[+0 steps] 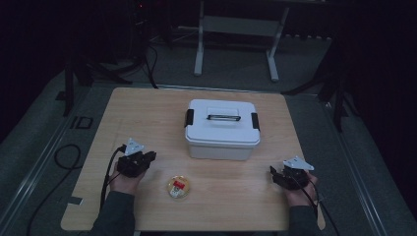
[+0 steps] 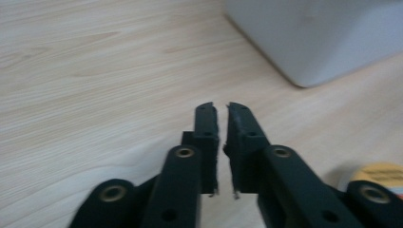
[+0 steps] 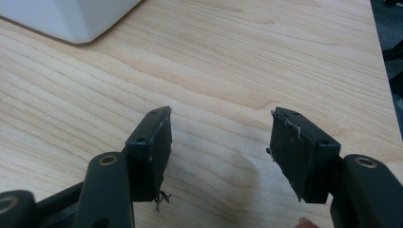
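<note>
Counter (image 1: pixel 147 113) of pale wood carries a white lidded box (image 1: pixel 222 129) with a dark handle on top and a black latch at each end, standing toward the far middle. Wide bare wood lies to the box's left and right, out to the counter's side edges, and a narrower strip runs behind it to the far edge. A small round container (image 1: pixel 178 187) with a yellow and red label lies on the near side of the box, a little left of its middle and well apart from it, with open wood all round. The left claw (image 1: pixel 149 158) sits near-left of the box, held by a hand, its tips aimed toward the box's near-left corner; in the left gripper view its jaws stand almost together with only a thin slit between, empty, and the box's rounded corner shows just ahead. The right claw (image 1: pixel 273 173) sits near-right of the box, close to the counter's right edge; in the right gripper view its jaws stand wide apart over bare wood, holding nothing.
</note>
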`<state>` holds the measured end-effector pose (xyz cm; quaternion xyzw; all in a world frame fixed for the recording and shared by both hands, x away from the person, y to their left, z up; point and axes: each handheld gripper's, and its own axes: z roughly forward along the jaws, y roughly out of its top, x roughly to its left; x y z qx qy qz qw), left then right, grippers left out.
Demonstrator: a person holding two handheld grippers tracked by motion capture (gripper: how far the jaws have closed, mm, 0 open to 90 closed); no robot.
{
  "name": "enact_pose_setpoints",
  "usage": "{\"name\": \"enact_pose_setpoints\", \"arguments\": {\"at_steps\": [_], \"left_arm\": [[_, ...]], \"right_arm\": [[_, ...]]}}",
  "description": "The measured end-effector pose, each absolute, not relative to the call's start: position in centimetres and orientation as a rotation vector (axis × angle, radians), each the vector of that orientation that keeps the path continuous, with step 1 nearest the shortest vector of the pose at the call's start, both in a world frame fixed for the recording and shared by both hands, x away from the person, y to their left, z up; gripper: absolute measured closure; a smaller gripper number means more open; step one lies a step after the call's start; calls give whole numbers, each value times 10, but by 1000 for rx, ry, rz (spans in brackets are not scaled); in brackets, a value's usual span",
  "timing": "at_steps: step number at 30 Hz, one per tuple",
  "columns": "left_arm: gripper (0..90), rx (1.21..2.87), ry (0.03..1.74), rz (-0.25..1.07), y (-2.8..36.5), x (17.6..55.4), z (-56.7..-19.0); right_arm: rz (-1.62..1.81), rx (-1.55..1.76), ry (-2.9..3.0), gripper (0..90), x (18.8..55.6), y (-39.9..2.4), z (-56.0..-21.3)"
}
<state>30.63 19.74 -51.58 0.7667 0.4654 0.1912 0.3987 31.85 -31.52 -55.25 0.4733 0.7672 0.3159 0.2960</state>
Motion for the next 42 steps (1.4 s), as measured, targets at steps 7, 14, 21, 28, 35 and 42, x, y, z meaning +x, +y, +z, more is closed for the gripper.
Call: {"name": "enact_pose_setpoints", "arguments": {"at_steps": [7, 14, 21, 28, 35, 42], "left_arm": [[900, 2009, 1070, 441, 177, 295, -513], [900, 2058, 965, 379, 150, 281, -514], [899, 2078, 891, 296, 133, 274, -515], [899, 2128, 807, 238, 112, 269, -520], [899, 2190, 766, 193, 94, 268, -527], [899, 2232, 780, 206, 91, 272, -531]], "right_arm": [[846, 1262, 2043, 389, 318, -315, -553], [847, 1257, 2045, 386, 318, -315, -553], [843, 1252, 2051, 384, 318, -314, -553], [840, 1244, 2053, 384, 318, -313, -554], [845, 1237, 2056, 384, 317, -312, -554], [849, 1235, 2056, 383, 317, -312, -554]]}}
